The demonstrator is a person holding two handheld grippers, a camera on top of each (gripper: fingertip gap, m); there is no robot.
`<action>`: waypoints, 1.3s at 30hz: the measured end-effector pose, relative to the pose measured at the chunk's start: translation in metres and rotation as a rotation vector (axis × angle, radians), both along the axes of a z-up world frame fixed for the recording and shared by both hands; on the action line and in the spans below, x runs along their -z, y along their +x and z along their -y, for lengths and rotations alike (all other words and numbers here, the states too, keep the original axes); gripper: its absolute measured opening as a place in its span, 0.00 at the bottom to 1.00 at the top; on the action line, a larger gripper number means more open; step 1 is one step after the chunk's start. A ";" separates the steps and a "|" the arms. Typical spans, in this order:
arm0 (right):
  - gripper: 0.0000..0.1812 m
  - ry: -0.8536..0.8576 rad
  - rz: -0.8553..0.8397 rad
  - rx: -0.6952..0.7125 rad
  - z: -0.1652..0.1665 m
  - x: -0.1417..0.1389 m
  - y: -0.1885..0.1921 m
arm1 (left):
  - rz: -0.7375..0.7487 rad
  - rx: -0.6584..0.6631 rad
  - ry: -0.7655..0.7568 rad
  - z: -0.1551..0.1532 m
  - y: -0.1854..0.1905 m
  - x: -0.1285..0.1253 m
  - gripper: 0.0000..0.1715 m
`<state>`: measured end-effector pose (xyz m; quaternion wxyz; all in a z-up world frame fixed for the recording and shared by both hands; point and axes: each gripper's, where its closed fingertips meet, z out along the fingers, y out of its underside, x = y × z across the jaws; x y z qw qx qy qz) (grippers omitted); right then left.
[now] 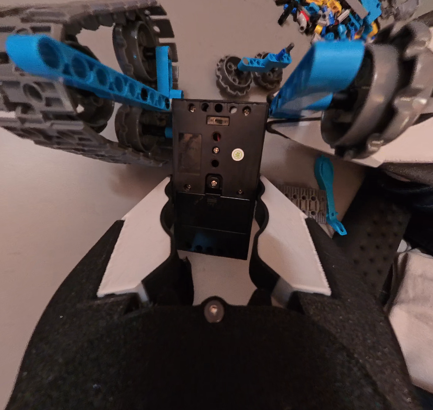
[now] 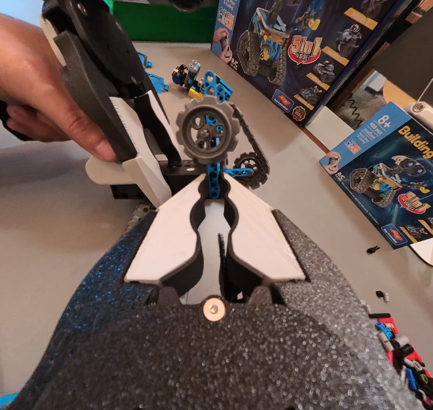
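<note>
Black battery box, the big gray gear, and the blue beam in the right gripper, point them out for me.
Black battery box (image 1: 218, 155), left wrist view, middle of its screwed face.
Gray gear (image 2: 206, 130), right wrist view, its hub.
Blue beam (image 2: 213, 181), right wrist view, lower stretch between the fingertips.

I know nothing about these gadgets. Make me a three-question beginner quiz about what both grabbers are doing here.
1. True or false: the left gripper is clamped on the black motor box.
2. What does the right gripper pinch? A) the grey toothed wheel B) the upright blue beam C) a yellow brick
3. Fill in: the black track runs from the large grey wheel down to a smaller ____ wheel.

Key: 1 true. 2 B. 3 black.
</note>
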<state>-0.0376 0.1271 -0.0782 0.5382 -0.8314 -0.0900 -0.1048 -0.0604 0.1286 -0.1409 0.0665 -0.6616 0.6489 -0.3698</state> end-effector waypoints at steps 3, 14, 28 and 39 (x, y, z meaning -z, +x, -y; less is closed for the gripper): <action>0.03 -0.010 0.041 0.009 -0.005 0.002 0.003 | 0.094 -0.062 -0.017 -0.008 0.012 -0.006 0.40; 0.03 0.027 0.059 0.104 -0.029 0.001 0.032 | 0.164 -0.177 0.000 -0.038 0.045 -0.008 0.40; 0.03 0.050 0.104 0.204 0.003 0.005 0.041 | 0.194 -0.182 0.066 -0.021 0.057 -0.004 0.43; 0.03 0.004 0.000 0.152 -0.002 0.018 0.039 | 0.189 -0.107 0.242 -0.029 0.050 0.002 0.41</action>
